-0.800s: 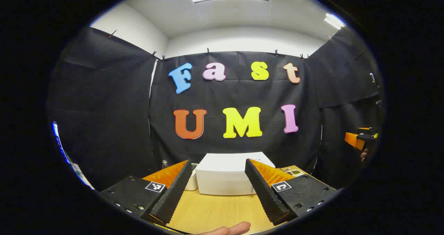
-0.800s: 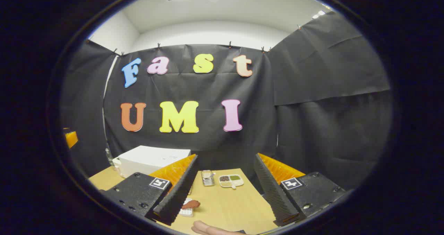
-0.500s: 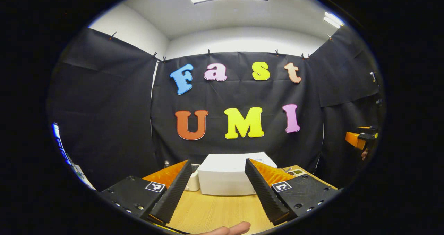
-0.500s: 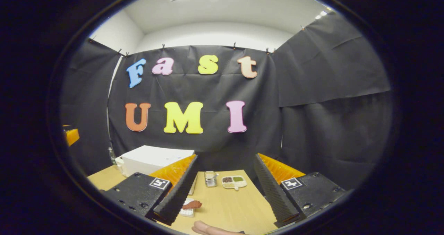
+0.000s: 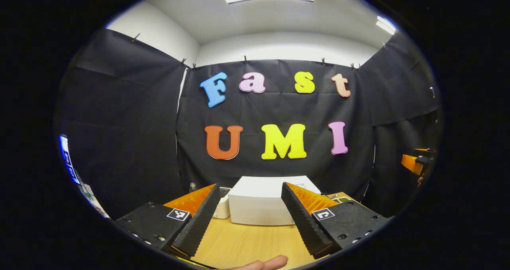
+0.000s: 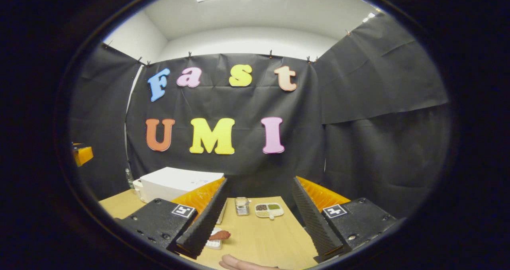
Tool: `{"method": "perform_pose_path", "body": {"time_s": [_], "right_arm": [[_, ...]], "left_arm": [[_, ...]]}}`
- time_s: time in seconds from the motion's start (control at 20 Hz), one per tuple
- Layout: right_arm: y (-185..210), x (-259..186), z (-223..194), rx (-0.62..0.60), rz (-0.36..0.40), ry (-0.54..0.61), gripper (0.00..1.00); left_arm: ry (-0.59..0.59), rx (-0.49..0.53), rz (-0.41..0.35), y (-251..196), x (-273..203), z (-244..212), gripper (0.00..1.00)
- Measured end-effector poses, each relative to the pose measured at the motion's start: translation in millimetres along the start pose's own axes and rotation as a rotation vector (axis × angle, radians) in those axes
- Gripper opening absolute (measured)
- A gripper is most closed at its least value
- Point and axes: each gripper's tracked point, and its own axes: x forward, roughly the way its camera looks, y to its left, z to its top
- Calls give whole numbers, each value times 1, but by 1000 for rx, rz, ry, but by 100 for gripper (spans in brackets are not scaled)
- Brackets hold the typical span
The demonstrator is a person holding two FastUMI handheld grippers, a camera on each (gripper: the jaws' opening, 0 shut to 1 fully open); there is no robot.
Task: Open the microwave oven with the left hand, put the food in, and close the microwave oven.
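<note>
The white microwave oven (image 5: 261,202) stands shut at the back of the wooden table (image 5: 247,242), straight ahead of my left gripper (image 5: 250,222), which is open and empty, well short of it. In the right gripper view the microwave oven (image 6: 175,184) sits at the left. A reddish-brown piece of food (image 6: 220,235) lies on a small white dish (image 6: 213,243) beside the left finger of my right gripper (image 6: 257,226), which is open and holds nothing. The right gripper (image 5: 414,162) also appears far right in the left gripper view.
A small white container (image 5: 222,208) stands left of the microwave. At the table's back are a metal rack (image 6: 241,205) and a divided dish of condiments (image 6: 269,209). A bottle (image 6: 128,178) stands behind the microwave. A person's fingertip (image 5: 265,263) shows at the bottom edge.
Both views have drifted slightly, the left one to the left and the right one to the right and a little upward. Neither gripper's jaws have changed.
</note>
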Motion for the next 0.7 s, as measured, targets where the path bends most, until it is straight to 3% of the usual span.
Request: {"method": "perform_pose_path", "body": {"time_s": [0.15,0.2,0.25,0.3,0.35,0.45,0.7], "right_arm": [[-7,8,-4,5,2,-10,100],[-10,11,-6,7,0,-15,95],[-12,12,-9,8,2,-18,100],[-13,13,-12,12,6,-20,95],[-17,15,-15,19,5,-23,100],[-24,15,-20,30,5,-31,95],[-42,16,-35,46,-4,-29,100]], "left_arm": [[14,35,-9,-14,8,-9,95],[16,39,-12,-20,12,-11,95],[16,36,-19,-27,18,-14,95],[17,29,-34,-36,25,-19,95],[21,16,-55,-48,32,-26,96],[48,-15,-104,-72,48,-47,95],[108,-69,-160,-116,105,-100,96]]}}
